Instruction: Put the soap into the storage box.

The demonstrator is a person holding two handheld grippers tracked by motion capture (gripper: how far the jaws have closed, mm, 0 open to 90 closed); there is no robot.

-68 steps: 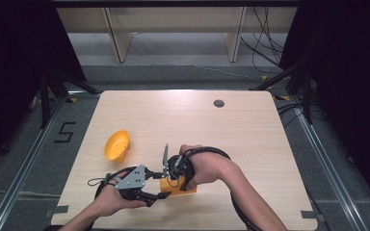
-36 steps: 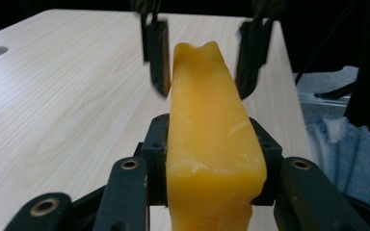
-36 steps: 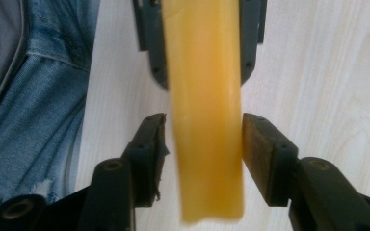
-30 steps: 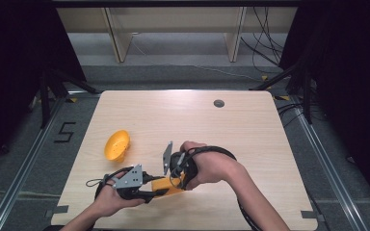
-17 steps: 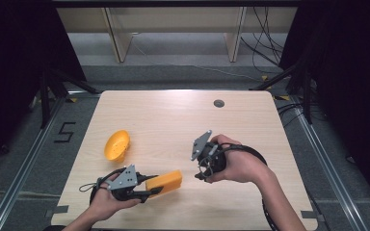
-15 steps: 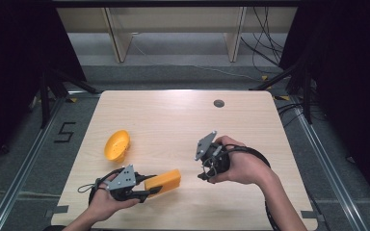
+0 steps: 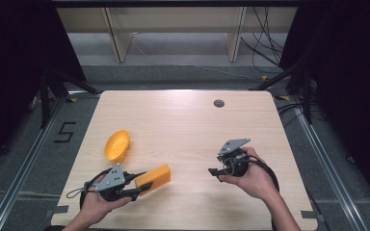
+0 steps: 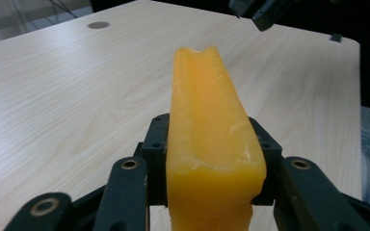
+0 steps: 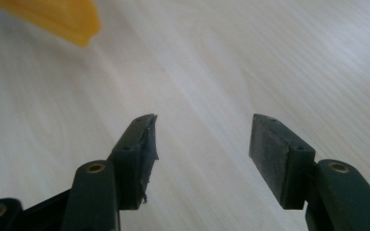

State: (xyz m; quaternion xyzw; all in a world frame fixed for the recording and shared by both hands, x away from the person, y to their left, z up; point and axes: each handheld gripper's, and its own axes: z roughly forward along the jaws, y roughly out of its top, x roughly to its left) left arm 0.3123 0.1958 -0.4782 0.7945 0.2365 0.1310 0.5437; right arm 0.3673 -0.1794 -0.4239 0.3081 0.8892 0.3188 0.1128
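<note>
L gripper [image 7: 134, 186] clamping orange block [image 7: 153, 178], R gripper [image 7: 215, 172] fingers apart, nothing between

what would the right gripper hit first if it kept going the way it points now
Probably bare table: the right gripper, jaws open and empty, aims down at the wood. The orange block held in the left gripper lies farther along and off to one side; depth is unclear.

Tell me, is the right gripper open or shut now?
Open. In the right gripper view, the right gripper has its two black jaws standing apart with only bare pale wooden table between them.
</note>
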